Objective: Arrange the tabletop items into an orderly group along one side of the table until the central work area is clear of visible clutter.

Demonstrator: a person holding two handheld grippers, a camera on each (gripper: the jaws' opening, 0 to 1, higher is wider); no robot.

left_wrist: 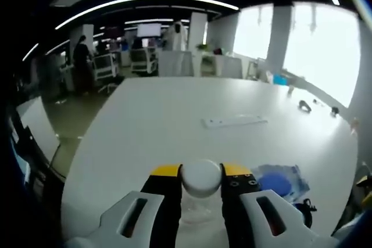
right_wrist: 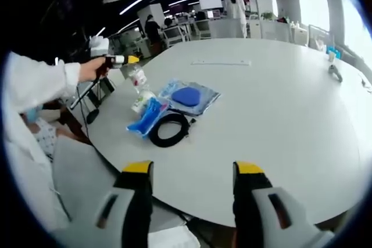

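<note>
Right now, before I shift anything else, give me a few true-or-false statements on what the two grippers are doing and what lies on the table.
1. The left gripper is shut on a clear bottle with a white cap. True.
2. The right gripper holds the black cable coil. False: its jaws stand open and empty, and the black cable coil lies on the table.
3. A blue pad in a clear bag lies next to the coil. True.
4. The long white strip lies on top of the coil. False: the long white strip lies apart, farther across the table.
</note>
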